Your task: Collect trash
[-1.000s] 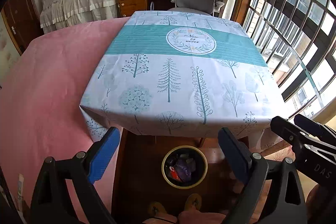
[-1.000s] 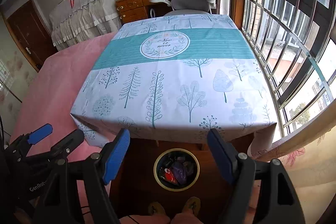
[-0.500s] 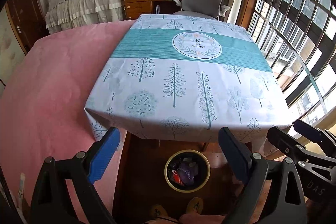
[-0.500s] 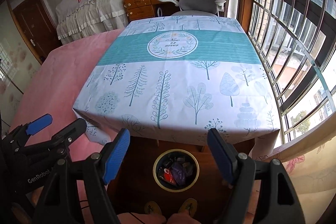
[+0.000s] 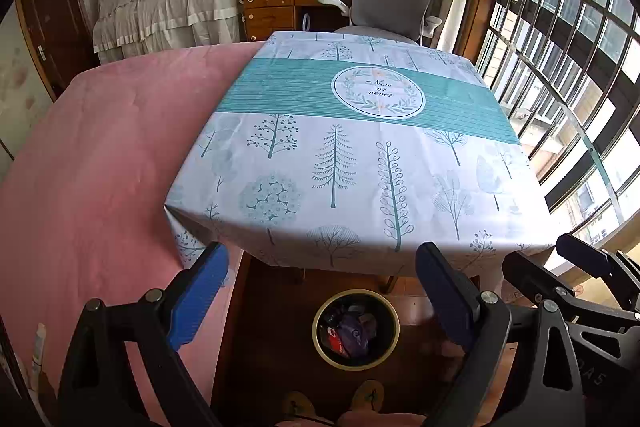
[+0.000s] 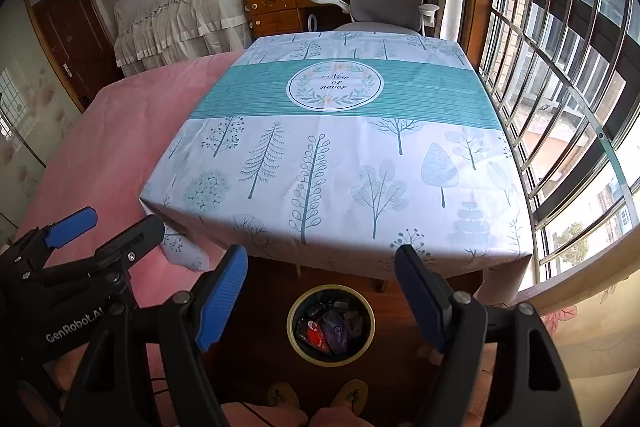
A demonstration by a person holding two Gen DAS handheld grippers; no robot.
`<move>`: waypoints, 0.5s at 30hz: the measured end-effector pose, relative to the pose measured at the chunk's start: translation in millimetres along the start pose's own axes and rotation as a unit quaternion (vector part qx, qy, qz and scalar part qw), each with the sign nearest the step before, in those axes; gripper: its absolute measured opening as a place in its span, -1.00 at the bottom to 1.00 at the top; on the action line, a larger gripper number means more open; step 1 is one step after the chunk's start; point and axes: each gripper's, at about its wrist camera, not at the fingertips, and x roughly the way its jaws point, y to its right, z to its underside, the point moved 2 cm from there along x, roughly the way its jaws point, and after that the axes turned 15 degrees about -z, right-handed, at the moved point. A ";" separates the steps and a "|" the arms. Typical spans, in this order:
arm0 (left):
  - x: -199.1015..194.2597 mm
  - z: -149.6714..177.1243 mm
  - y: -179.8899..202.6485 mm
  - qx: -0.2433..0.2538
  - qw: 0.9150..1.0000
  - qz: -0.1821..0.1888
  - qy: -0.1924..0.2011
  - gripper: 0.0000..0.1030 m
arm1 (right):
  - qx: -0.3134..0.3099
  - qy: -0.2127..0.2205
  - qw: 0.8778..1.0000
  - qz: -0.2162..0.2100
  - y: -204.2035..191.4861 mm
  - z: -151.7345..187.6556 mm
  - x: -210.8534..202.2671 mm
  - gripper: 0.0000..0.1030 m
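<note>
Tablecloth (image 5: 360,163) medallion: "Now or never"

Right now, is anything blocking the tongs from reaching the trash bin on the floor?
Nothing visible is. Both the left tongs and right tongs are open and empty, and the bin, already holding wrappers, sits in plain view below them, just in front of the table edge.
</note>
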 end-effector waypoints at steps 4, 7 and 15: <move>-1.8 1.6 1.0 0.000 1.000 0.001 -0.001 0.81 | 0.001 0.000 1.000 0.000 -0.4 -0.1 -0.1 0.49; -2.5 2.5 1.7 0.001 1.000 0.001 0.001 0.81 | 0.003 0.001 1.000 -0.001 0.8 0.3 -1.4 0.49; -1.4 6.6 7.3 0.005 1.000 0.004 -0.006 0.81 | 0.007 0.002 1.000 0.000 5.1 2.2 -4.3 0.49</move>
